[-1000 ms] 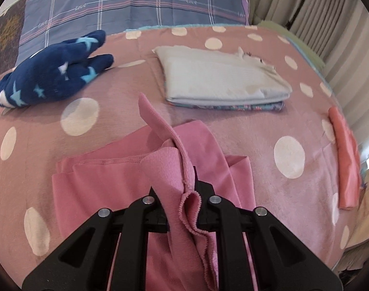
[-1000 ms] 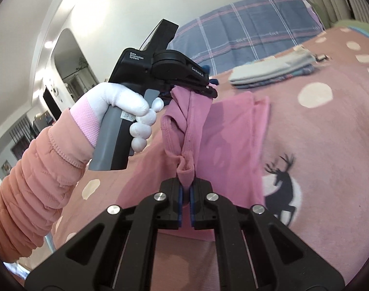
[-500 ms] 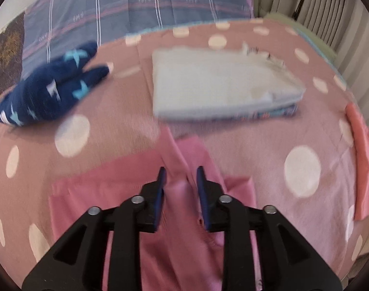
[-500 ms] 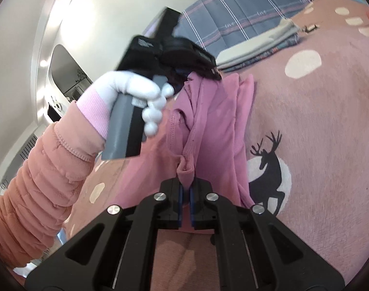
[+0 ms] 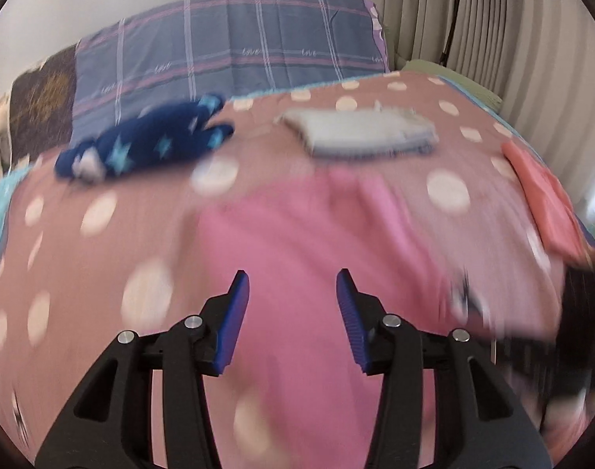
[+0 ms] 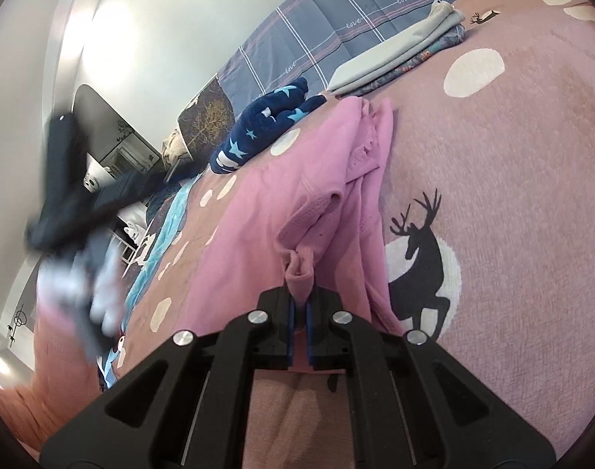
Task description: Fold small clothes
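A pink garment [image 5: 297, 242] lies spread on the dotted pink bedspread [image 5: 102, 258]. My left gripper [image 5: 292, 285] is open and empty above it; this view is motion-blurred. In the right wrist view my right gripper [image 6: 299, 305] is shut on a bunched edge of the pink garment [image 6: 266, 211], close to the bed surface. The left gripper [image 6: 74, 203] shows there as a dark blur at the left, held by a white-gloved hand, away from the garment.
A folded grey-white stack [image 5: 360, 133] lies behind the garment, also in the right wrist view [image 6: 399, 58]. A navy star-print item [image 5: 149, 144] lies at back left. A folded coral piece [image 5: 543, 199] lies at right. A plaid pillow [image 5: 234, 51] stands behind.
My left gripper let go of the pink garment, opened wide and pulled back and away to the left. The garment's far end dropped flat onto the bed. My right gripper kept its hold.
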`<state>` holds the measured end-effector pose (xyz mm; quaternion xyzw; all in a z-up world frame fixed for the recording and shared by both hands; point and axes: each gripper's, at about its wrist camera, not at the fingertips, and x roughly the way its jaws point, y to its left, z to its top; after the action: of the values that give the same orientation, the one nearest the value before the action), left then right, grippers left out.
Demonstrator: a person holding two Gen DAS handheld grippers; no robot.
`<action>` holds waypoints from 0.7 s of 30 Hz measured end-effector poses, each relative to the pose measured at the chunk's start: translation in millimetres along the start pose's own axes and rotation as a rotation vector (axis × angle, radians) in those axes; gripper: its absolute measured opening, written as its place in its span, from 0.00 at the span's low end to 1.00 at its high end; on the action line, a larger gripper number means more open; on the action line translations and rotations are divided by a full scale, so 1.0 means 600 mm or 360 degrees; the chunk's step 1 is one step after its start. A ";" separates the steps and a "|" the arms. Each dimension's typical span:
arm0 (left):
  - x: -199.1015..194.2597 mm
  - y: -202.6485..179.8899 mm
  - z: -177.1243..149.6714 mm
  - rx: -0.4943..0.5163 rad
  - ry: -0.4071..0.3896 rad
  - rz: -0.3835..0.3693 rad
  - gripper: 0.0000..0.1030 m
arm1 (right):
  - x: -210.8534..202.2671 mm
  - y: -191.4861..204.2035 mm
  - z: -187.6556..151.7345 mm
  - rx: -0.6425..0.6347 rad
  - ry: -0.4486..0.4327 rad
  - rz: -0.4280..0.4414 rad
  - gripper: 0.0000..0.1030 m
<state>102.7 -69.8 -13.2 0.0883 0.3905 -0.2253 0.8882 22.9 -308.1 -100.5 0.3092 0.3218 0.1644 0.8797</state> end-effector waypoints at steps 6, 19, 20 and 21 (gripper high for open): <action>-0.046 0.013 -0.145 -0.0050 0.0080 -0.0178 0.46 | 0.008 0.017 0.002 -0.0038 -0.0005 -0.0073 0.04; -0.001 -0.003 -0.174 -0.0018 0.0077 -0.0040 0.46 | -0.033 -0.033 -0.016 0.0289 0.0000 -0.0160 0.05; -0.001 -0.004 -0.174 -0.0010 0.0069 -0.0033 0.46 | -0.033 -0.043 -0.022 0.0337 0.0018 -0.0148 0.05; -0.001 -0.005 -0.174 -0.0006 0.0066 -0.0028 0.46 | -0.034 -0.049 -0.028 0.0366 0.0026 -0.0132 0.05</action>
<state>32.5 -37.3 -83.7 0.0879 0.4101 -0.2306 0.8780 -0.7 -333.1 -120.3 0.3931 0.3582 0.0925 0.8418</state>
